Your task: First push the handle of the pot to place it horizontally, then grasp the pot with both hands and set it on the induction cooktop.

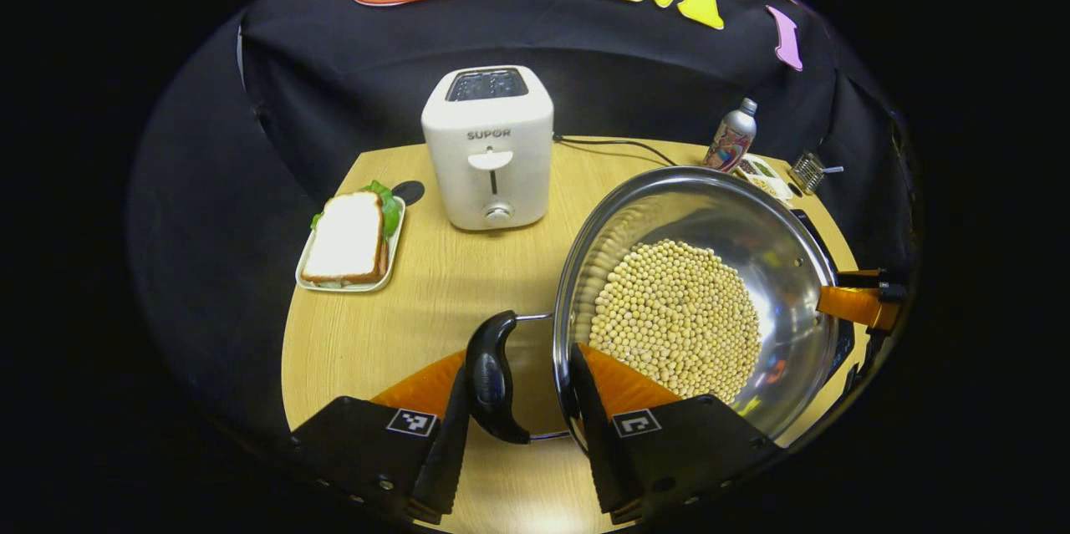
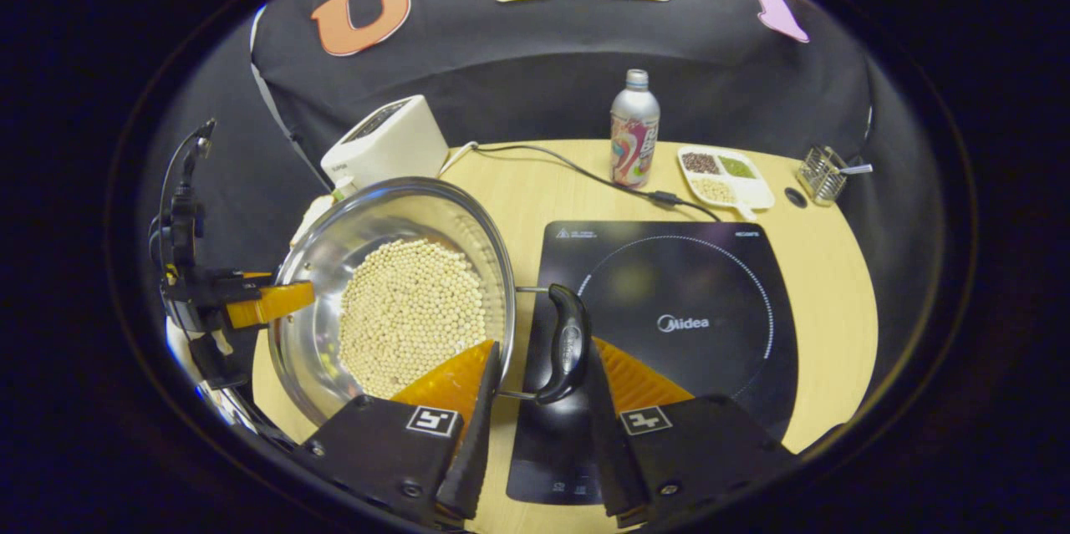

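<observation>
Left tool (image 1: 518, 400) straddling one black handle (image 1: 491, 375) of the bean-filled pot (image 1: 694, 300), right tool (image 2: 539, 388) straddling the other, grip pressure unclear, pot beside the cooktop (image 2: 669, 333) over the tabletop (image 1: 418, 300).

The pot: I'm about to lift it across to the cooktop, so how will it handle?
The pot looks fairly heavy, given its layer of beans. Loose and round, they would probably roll to one side if it tilts. Its polished steel wall seems slippery, so the side handles look like the safer hold.

Toaster (image 1: 488, 148), sandwich plate (image 1: 351, 243) (left), bottle (image 2: 634, 129), snack tray (image 2: 724, 175).
</observation>
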Demonstrator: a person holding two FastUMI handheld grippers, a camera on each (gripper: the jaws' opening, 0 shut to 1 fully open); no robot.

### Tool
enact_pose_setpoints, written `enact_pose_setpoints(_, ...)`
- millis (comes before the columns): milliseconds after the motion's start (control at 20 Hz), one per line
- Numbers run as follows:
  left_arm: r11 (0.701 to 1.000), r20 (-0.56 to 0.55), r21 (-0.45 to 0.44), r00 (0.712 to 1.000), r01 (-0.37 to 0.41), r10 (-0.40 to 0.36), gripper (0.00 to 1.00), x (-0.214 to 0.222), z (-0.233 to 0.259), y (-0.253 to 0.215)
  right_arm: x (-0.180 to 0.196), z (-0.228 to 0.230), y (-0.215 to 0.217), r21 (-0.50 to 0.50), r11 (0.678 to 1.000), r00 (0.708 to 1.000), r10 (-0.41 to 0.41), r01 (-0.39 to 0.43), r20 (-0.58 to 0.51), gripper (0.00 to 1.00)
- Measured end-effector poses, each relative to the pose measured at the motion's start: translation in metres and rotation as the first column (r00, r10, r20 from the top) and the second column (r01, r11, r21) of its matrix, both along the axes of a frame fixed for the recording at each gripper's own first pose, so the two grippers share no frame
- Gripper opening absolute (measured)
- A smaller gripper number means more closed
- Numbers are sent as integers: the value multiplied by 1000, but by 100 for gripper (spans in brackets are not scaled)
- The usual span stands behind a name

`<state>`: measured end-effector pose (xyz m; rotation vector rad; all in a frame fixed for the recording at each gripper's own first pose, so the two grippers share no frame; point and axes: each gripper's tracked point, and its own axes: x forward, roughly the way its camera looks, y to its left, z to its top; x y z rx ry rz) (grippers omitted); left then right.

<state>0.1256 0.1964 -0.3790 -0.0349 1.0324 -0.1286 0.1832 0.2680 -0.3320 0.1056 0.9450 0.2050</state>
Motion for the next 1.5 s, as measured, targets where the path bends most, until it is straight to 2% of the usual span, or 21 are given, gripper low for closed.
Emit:
enact_pose_setpoints(500, 999, 13, 3, 999, 46, -46, 61, 5, 28, -81, -10, 16, -83, 14, 998, 998, -58, 57, 12, 54)
enact_pose_setpoints(1100, 999, -6, -21, 999, 44, -44, 61, 12, 19, -201, -1, 9, -202, 0, 995, 995, -96, 96, -3, 54)
enact_pose_setpoints(1500, 999, -15, -24, 999, 36, -36, 61, 20, 11, -246, 12, 2, -248, -5, 995, 995, -100, 100, -10, 54)
